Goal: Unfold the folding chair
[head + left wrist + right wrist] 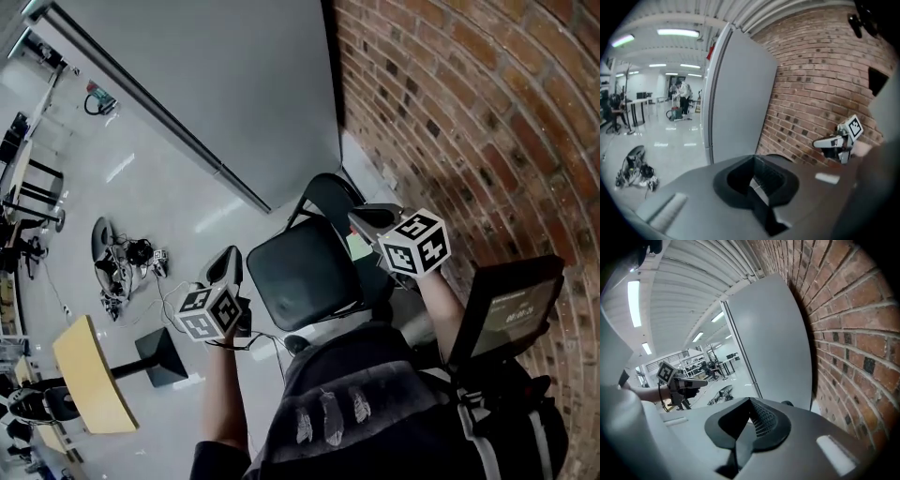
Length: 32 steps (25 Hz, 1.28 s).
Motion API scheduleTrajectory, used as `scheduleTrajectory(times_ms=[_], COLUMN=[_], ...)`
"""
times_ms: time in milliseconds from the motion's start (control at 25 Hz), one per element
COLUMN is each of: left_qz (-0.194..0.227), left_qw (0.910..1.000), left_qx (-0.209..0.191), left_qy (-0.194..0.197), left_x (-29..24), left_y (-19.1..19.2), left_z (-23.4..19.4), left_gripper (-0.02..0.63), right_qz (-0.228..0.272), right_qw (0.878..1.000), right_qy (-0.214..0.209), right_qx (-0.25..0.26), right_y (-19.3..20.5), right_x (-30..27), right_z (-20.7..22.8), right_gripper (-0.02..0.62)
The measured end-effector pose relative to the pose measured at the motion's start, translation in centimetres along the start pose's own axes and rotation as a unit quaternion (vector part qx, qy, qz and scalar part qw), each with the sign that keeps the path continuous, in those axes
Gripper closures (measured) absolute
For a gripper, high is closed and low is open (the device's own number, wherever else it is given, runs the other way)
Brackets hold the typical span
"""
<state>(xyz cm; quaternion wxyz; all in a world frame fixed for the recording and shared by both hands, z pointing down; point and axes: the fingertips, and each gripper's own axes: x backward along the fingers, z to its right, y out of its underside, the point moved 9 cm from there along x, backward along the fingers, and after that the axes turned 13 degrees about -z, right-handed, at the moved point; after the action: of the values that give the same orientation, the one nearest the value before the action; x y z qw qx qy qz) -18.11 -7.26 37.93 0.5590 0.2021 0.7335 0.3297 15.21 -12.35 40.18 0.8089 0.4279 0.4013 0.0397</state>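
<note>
The black folding chair [298, 272] stands opened out on the floor in front of the brick wall, its seat flat and its backrest [333, 195] up behind it. My left gripper [228, 259] hangs in the air just left of the seat, shut with nothing in it. My right gripper [362, 217] hovers over the chair's right rear corner, also shut and empty. In the left gripper view its own jaws [757, 187] meet, and the right gripper [834, 140] shows against the bricks. In the right gripper view the jaws [749, 427] meet too, with the left gripper [682, 382] at the left.
A brick wall [469, 103] runs along the right and a grey partition [244, 84] stands behind the chair. A wooden table [89, 375] on a black base is at the lower left, near a heap of gear [117, 262] on the floor. A dark screen [511, 314] sits at the right.
</note>
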Motion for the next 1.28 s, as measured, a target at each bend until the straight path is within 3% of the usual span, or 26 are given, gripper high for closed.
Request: scheduleTrajectory(times_ms=[120,240,320,400,560,680,800,1000,1280], left_qz=[0.02,0.025,0.041,0.078,0.173,0.204,0.223,0.22,0.152], left_qw=[0.9953,0.9824,0.9735,0.9673,0.9692,0.9748,0.9746,0.9734,0.983], left_qx=[-0.094,-0.18,-0.217,-0.229,-0.149,-0.061,0.004,0.056,0.08], left_qy=[-0.011,-0.042,-0.06,-0.077,-0.093,-0.065,-0.021,0.033,0.063], left_x=[0.9,1.0,1.5,2.4,5.3,7.1,8.8,11.3,13.4], left_y=[-1.1,-2.1,-3.3,-4.9,-6.4,-6.0,-5.0,-1.2,4.4], left_z=[2.1,3.7,4.0,3.8,2.1,0.5,-1.1,-4.4,-9.7], left_gripper=[0.604,0.604,0.604,0.605,0.606,0.606,0.606,0.606,0.606], right_qz=[0.005,0.004,0.002,0.001,0.003,-0.002,-0.013,-0.039,-0.067], right_qw=[1.0,0.999,0.999,0.999,0.998,0.998,0.996,0.991,0.986], right_qy=[-0.018,-0.027,-0.036,-0.041,-0.038,-0.043,-0.043,-0.048,-0.068], right_qx=[0.015,0.021,0.021,0.028,0.041,0.053,0.078,0.116,0.133], right_y=[-0.6,-0.6,-0.6,-0.9,-1.5,-2.1,-3.2,-4.8,-4.9], right_x=[-0.2,-0.9,-1.2,-1.3,-1.4,-2.0,-3.1,-5.9,-10.7], right_z=[-0.6,-1.4,-2.2,-3.0,-4.9,-6.8,-9.2,-15.2,-23.8], right_gripper=[0.592,0.592,0.592,0.594,0.593,0.592,0.594,0.593,0.592])
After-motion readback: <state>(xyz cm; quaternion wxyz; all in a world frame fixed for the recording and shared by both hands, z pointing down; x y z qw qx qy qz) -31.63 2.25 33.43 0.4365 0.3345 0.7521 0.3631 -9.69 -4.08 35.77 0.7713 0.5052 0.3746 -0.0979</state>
